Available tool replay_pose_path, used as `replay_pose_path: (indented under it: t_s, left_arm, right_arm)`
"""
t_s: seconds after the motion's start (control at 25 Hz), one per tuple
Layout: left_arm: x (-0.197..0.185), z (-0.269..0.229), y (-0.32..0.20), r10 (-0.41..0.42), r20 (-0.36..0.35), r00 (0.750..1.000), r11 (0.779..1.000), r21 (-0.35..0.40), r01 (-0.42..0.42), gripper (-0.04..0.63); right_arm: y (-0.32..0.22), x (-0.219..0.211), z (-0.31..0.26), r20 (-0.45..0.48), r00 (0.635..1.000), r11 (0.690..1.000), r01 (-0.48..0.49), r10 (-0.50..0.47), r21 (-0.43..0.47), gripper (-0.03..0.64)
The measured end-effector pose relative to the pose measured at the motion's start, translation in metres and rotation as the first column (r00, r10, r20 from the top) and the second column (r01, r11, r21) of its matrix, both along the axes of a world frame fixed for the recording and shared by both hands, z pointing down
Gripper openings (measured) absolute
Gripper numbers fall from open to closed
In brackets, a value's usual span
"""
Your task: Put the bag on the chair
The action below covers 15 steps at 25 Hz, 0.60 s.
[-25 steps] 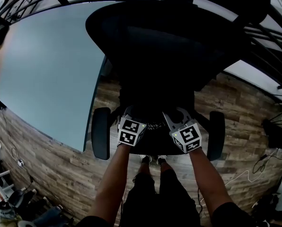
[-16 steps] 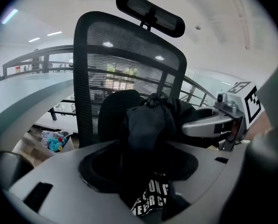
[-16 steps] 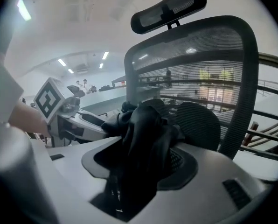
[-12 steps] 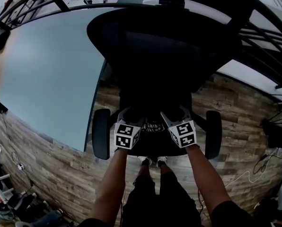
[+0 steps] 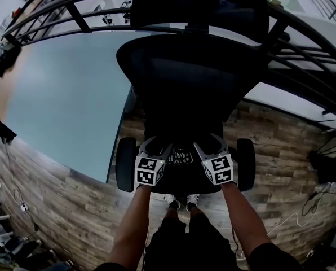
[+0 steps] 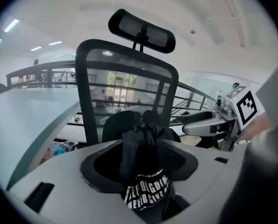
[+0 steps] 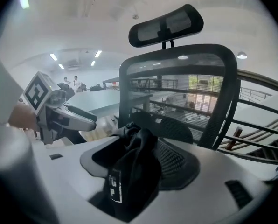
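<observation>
**Bag resting on the seat, both grippers slack around it**

Standing behind the person, I see both bare forearms reaching forward and down over the front edge of the black mesh-backed office chair (image 5: 190, 78), close to parallel and a little apart. The left forearm (image 5: 131, 224) runs up to the left gripper (image 5: 155, 147), which sits just inside the chair's left armrest (image 5: 124, 164). Its jaws stand wide apart. The bunched top of the black fabric bag (image 5: 179, 154) rises between them, but the pads are not pinching it.

The bag itself, with white lettering on its side, sits on the chair's seat (image 5: 182, 182), midway between the two armrests and in front of the backrest.

The right gripper (image 5: 210, 144) is just inside the right armrest (image 5: 245, 164), at the same height as its partner and angled slightly inward. Its jaws are opening, with the bag's dark fabric loose in the gap between them. The right forearm (image 5: 241, 219) mirrors the left.

A pale blue-grey tabletop (image 5: 61, 95) lies to the chair's left, above wood-plank flooring (image 5: 55, 208).
</observation>
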<state>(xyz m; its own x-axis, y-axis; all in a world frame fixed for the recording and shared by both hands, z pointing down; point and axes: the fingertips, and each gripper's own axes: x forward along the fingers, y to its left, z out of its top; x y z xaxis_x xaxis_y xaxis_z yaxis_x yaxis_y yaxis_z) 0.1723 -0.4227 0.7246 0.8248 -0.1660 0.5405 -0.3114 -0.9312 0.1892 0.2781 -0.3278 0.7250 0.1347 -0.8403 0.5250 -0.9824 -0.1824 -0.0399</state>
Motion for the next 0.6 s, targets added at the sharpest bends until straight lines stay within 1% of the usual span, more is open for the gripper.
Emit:
replay_pose_path:
  t_s: [0.12,0.24,0.36,0.44,0.52,0.6]
  left_arm:
    - [-0.008,-0.026,0.015,0.0,-0.015,1.0,1.0,0.006,0.0,0.242]
    - [-0.012,-0.054,0.024,0.013,-0.036,0.999,1.0,0.027,-0.012,0.242]
    - [-0.02,-0.078,0.035,0.033,-0.055,0.998,0.999,0.042,-0.03,0.239]
    - [-0.022,-0.094,0.044,0.065,-0.065,0.996,0.996,0.062,-0.061,0.221]
    - [-0.023,-0.111,0.047,0.091,-0.072,0.993,0.992,0.099,-0.083,0.191]
    - [-0.025,-0.128,0.046,0.087,-0.092,0.992,0.989,0.126,-0.075,0.147]
  right_arm:
    - [0.014,-0.008,-0.024,-0.009,1.0,1.0,0.001,-0.001,0.019,0.249]
    - [0.014,-0.02,-0.052,-0.068,0.996,0.998,0.054,-0.051,0.034,0.247]
    - [0.013,-0.034,-0.08,-0.096,0.992,0.994,0.091,-0.085,0.064,0.212]
    - [0.014,-0.041,-0.1,-0.095,0.992,0.991,0.095,-0.086,0.096,0.186]
    - [0.011,-0.048,-0.119,-0.098,0.991,0.986,0.103,-0.091,0.13,0.158]
    - [0.007,-0.053,-0.135,-0.106,0.99,0.981,0.11,-0.093,0.16,0.133]
